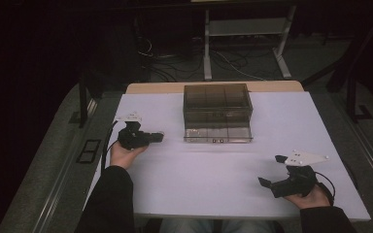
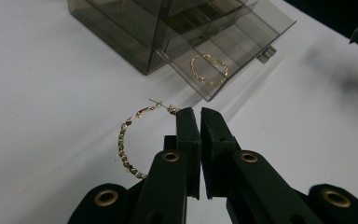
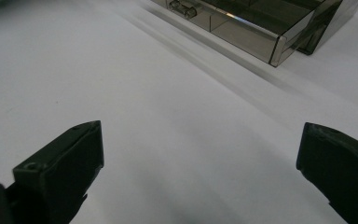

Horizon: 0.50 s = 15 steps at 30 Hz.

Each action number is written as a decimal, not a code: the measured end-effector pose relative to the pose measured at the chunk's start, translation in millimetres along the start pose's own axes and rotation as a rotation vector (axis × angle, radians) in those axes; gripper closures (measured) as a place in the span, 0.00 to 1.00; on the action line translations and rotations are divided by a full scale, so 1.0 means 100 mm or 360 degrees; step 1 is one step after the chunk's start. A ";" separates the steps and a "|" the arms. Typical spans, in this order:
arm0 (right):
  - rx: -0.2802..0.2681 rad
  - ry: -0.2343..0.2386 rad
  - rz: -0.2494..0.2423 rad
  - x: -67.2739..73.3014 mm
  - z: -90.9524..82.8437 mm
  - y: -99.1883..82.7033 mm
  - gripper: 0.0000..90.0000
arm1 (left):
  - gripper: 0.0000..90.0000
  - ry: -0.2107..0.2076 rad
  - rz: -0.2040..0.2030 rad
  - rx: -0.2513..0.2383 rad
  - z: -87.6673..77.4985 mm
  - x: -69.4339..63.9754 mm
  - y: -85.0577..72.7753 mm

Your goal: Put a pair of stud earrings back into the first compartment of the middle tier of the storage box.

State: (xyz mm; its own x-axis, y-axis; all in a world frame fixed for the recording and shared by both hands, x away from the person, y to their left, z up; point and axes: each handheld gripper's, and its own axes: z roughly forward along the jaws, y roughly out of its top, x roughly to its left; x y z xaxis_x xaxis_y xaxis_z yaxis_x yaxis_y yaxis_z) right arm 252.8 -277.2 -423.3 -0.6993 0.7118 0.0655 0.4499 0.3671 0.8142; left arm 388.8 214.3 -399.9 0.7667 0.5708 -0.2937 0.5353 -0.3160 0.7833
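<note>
Seemingly to carry it to the open drawer (image 2: 223, 51) where its twin (image 2: 208, 69) is lying, the left tongs (image 2: 200, 112) are pinching a gold hoop earring (image 2: 126, 140) above the desk (image 2: 51, 116), while the right tongs (image 3: 200, 149) are waiting wide apart.

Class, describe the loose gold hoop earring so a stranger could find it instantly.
Start at the smoky clear drawer box on the white table. In front of its open drawer, the left tool pinches a gold hoop earring. Its twin lies inside the drawer.
</note>
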 end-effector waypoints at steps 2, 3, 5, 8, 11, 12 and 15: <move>-0.0001 0.0000 0.0000 0.00 0.00 0.00 0.00 | 0.96 0.0000 0.0013 -0.0003 -0.01 -0.02 0.03; -0.0004 -0.0002 -0.0003 0.00 0.00 0.00 0.00 | 0.96 -0.0005 0.0022 -0.0006 -0.01 -0.04 0.05; -0.0004 -0.0002 -0.0002 0.00 0.00 0.00 0.00 | 0.96 -0.0004 0.0042 -0.0010 -0.02 -0.06 0.10; -0.0003 -0.0002 -0.0002 0.00 0.00 0.00 0.00 | 0.96 -0.0005 0.0068 -0.0010 -0.02 -0.10 0.16; -0.0004 -0.0003 -0.0003 0.00 -0.01 0.00 0.00 | 0.96 0.0012 0.0108 0.0013 0.00 -0.15 0.21; -0.0004 -0.0001 -0.0003 -0.01 -0.01 0.00 0.00 | 0.96 0.0012 0.0114 0.0015 0.00 -0.17 0.23; -0.0003 -0.0002 -0.0005 -0.01 -0.01 0.00 0.00 | 0.96 0.0010 0.0133 0.0020 0.02 -0.20 0.28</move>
State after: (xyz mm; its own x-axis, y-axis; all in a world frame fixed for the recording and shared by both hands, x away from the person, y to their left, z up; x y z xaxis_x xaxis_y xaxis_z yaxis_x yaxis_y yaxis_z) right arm 252.8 -278.1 -423.2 -0.7000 0.7114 0.0626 0.4467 0.3678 0.8156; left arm 389.4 192.9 -373.3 0.8067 0.5467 -0.2244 0.4742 -0.3721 0.7979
